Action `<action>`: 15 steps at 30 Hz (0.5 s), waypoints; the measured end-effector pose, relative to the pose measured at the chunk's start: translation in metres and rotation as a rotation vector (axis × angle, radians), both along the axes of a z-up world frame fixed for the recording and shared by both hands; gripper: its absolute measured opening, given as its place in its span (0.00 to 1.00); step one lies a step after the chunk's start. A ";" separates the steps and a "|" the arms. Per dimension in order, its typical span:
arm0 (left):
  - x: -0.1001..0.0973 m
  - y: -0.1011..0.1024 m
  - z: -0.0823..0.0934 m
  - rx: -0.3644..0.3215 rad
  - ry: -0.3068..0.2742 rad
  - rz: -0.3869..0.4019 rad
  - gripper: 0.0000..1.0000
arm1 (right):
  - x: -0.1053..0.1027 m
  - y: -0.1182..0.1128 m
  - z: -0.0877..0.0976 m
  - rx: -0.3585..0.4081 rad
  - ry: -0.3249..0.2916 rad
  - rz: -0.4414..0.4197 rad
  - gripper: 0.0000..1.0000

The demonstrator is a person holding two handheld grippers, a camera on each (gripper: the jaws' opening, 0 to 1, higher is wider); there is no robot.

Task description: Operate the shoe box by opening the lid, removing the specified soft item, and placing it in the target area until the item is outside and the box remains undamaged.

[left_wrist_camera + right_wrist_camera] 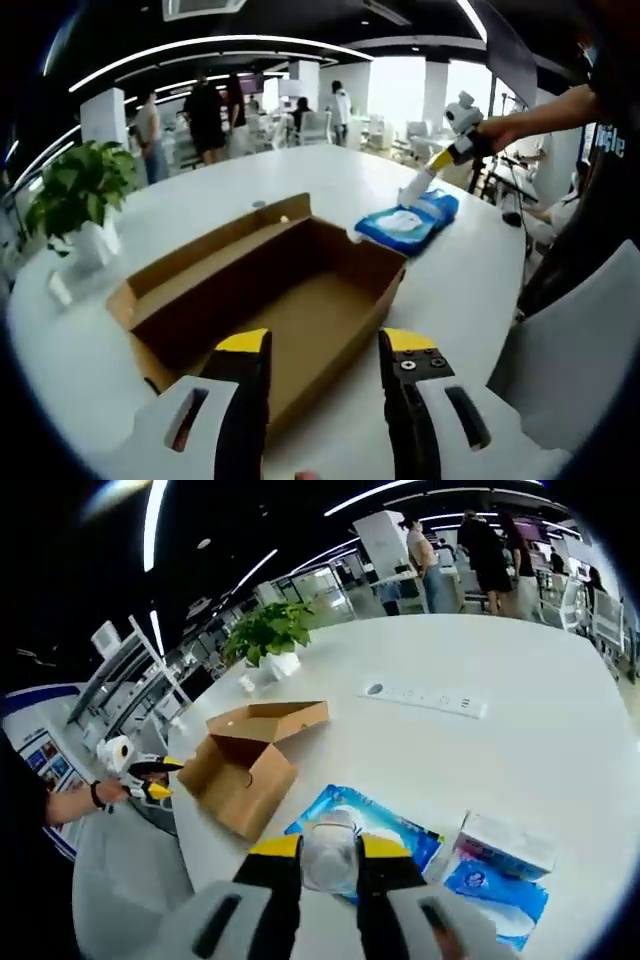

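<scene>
The brown cardboard shoe box point(300, 290) lies open on the white table, its lid flap point(215, 245) folded back and its inside bare. My left gripper point(325, 345) hovers open just before the box's near wall. Beyond the box, a blue soft pack point(408, 222) rests on the table. My right gripper point(440, 162), held by a hand, reaches down to its far edge. In the right gripper view the right gripper point(328, 848) is shut on a pale, translucent edge of the blue soft pack point(385, 830). The box point(245, 765) and left gripper point(150, 778) lie beyond.
A potted plant point(80, 195) stands left of the box. A white power strip point(425, 697) lies mid-table. A tissue box point(505, 842) and another blue packet point(495, 900) sit beside the soft pack. A grey chair point(570, 350) stands at the table edge. Several people stand far behind.
</scene>
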State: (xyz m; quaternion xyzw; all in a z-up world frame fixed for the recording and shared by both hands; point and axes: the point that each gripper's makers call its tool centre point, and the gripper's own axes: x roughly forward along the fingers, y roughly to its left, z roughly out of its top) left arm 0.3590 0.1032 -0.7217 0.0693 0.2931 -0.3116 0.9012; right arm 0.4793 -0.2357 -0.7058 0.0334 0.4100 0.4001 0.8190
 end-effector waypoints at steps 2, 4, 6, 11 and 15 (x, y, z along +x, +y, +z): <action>0.000 0.002 -0.001 0.028 -0.007 -0.007 0.44 | 0.005 -0.001 0.000 -0.024 -0.009 0.014 0.16; -0.002 0.000 -0.001 0.062 -0.015 -0.030 0.44 | 0.009 -0.003 -0.001 -0.053 -0.020 0.042 0.16; -0.002 -0.002 0.000 0.062 -0.017 -0.038 0.44 | 0.012 -0.004 -0.002 -0.079 -0.037 0.074 0.16; -0.003 -0.004 0.003 0.067 -0.022 -0.043 0.44 | 0.022 -0.005 -0.005 -0.127 -0.057 0.112 0.16; -0.004 -0.002 0.004 0.070 -0.021 -0.036 0.43 | 0.030 -0.004 -0.005 -0.154 -0.075 0.144 0.16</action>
